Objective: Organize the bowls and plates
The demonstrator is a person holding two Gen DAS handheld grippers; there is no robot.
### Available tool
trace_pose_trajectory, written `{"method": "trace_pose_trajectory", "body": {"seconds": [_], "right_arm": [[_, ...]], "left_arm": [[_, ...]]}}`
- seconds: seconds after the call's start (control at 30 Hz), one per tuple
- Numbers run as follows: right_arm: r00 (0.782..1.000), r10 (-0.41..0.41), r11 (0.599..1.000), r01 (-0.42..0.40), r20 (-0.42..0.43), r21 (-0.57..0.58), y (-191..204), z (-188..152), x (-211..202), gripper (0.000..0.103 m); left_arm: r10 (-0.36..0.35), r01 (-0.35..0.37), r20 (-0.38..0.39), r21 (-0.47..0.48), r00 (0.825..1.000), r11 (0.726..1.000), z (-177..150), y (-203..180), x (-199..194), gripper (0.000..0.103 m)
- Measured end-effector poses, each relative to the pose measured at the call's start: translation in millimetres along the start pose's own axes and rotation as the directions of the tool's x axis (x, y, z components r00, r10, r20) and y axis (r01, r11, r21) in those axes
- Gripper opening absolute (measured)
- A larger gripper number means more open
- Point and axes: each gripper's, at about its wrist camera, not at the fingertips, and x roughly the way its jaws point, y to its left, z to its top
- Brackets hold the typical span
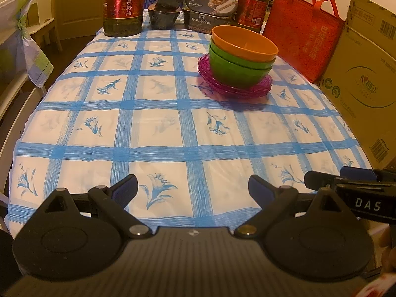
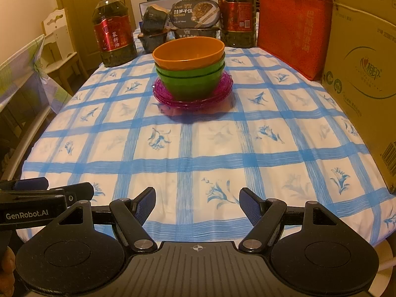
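**Inspector:** Nearest: left gripper (image 1: 193, 188) and right gripper (image 2: 197, 204), both wide apart, holding nothing, low over the near edge of the checked tablecloth (image 1: 158, 123).

**Clerk:** The dishes?

**Inspector:** Mid-table, well apart from both grippers. Orange bowl (image 2: 188, 52) nests in green bowls (image 2: 190, 79), all standing on pink plates (image 2: 193, 99). Bowls appear empty.

**Clerk:** Advice?

**Inspector:** Likely lift bowls by the rim, one at a time, steadying the stack.

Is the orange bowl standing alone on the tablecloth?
No, the orange bowl sits nested on top of green bowls, which stand on purple plates.
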Motion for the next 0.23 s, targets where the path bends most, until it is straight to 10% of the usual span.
{"method": "trace_pose_trajectory", "body": {"seconds": [0.23], "right_arm": [[1.000,-0.001,1.000,0.001,0.001,0.000,0.4,-0.1,0.0,0.074]], "left_arm": [[0.000,0.000,0.008,-0.006,1.000,1.000,1.3,4.0,0.1,0.096]]}}
